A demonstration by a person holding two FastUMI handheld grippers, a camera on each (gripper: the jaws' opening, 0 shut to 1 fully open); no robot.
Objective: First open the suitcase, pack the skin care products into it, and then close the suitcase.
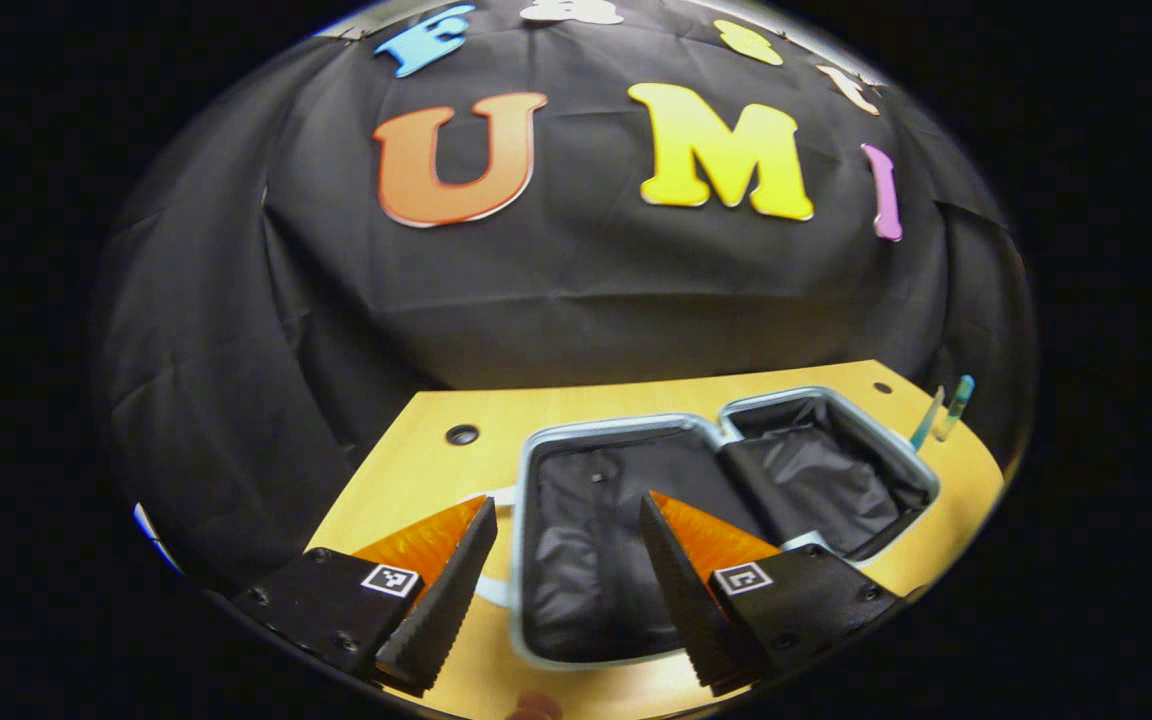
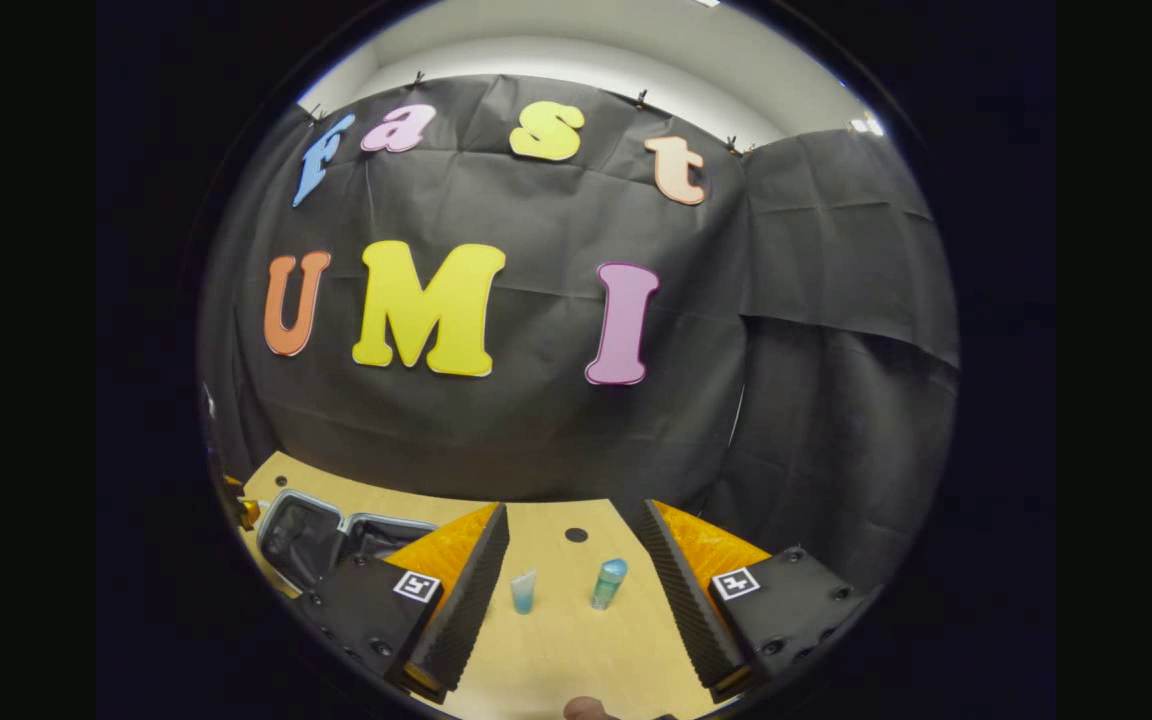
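The suitcase [image 1: 726, 500] lies open on the table [image 1: 416, 470], both grippers [image 1: 564, 580] [image 2: 568, 590] spread apart, two tubes [image 2: 523, 592] [image 2: 609, 583] standing beyond the right one.

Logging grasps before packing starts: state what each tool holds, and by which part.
Nothing is held. The left tool is open over the open suitcase; the right tool is open, facing the tube and bottle.

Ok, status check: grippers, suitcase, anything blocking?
Left gripper open, empty, over the open suitcase. Right gripper open, empty, facing the tube and the bottle, both upright on the table. Suitcase empty. Nothing in the way.
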